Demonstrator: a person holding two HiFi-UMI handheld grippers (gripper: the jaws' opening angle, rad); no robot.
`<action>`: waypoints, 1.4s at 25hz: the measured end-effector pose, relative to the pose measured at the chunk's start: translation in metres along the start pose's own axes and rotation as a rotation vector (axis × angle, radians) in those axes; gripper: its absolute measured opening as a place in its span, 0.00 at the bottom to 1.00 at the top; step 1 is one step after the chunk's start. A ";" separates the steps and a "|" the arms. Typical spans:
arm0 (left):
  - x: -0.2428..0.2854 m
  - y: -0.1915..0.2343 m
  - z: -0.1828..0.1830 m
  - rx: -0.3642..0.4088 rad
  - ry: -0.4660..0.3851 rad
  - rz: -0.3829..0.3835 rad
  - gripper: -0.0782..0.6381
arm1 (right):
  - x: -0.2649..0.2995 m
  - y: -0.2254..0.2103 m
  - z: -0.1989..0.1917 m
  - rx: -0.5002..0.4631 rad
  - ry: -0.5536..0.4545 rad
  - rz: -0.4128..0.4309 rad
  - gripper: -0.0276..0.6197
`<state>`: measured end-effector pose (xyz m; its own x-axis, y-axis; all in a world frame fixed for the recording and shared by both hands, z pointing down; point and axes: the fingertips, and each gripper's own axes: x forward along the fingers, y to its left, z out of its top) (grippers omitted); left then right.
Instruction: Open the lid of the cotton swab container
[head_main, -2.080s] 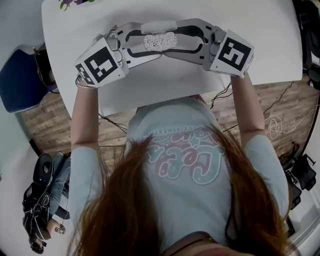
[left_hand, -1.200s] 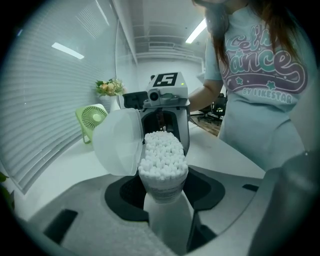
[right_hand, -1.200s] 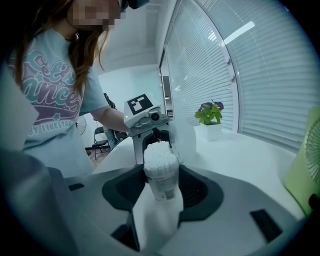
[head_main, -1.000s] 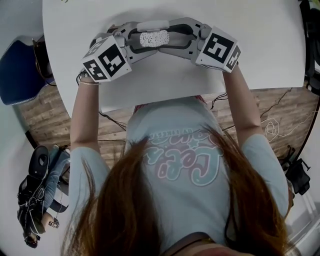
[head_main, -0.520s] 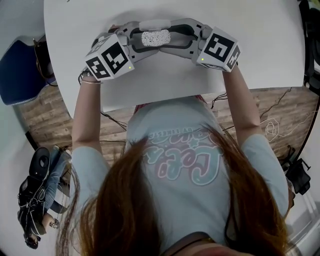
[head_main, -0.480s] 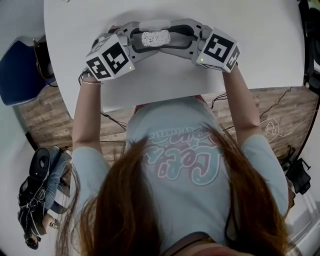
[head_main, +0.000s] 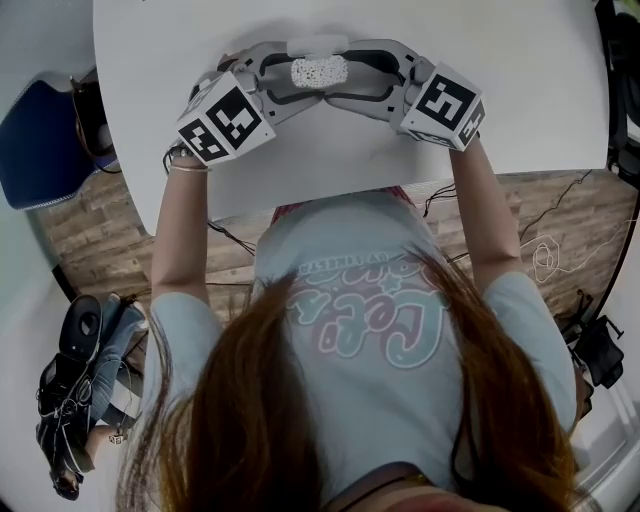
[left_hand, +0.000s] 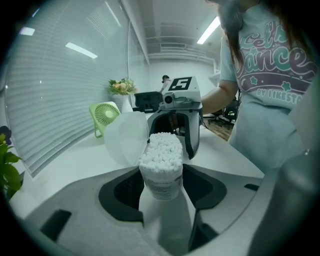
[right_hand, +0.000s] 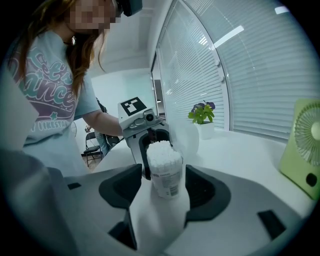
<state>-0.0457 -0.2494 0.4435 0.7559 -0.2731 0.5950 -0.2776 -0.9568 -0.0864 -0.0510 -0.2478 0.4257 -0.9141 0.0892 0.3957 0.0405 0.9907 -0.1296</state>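
Here, in the head view, we see the cotton swab container (head_main: 319, 71) upright on the table (head_main: 520, 90), its lid (head_main: 318, 45) tipped back, between the left gripper (head_main: 298, 74) and the right gripper (head_main: 342, 74). In the left gripper view, the jaws have just been opening and flank the container loosely. In the right gripper view we find the same.

"Dance" printed across the person's T-shirt (left_hand: 270, 55)
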 end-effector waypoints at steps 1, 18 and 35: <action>-0.002 0.000 0.000 -0.004 -0.004 0.008 0.41 | -0.001 0.000 0.001 0.001 -0.004 -0.010 0.45; -0.054 -0.008 0.011 -0.104 -0.159 0.163 0.43 | -0.025 0.010 0.021 0.007 -0.085 -0.185 0.45; -0.112 -0.013 0.043 -0.117 -0.360 0.321 0.43 | -0.045 0.032 0.056 -0.023 -0.206 -0.347 0.45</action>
<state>-0.1009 -0.2113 0.3435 0.7727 -0.5887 0.2376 -0.5787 -0.8070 -0.1175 -0.0312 -0.2254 0.3530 -0.9367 -0.2707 0.2220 -0.2774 0.9607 0.0007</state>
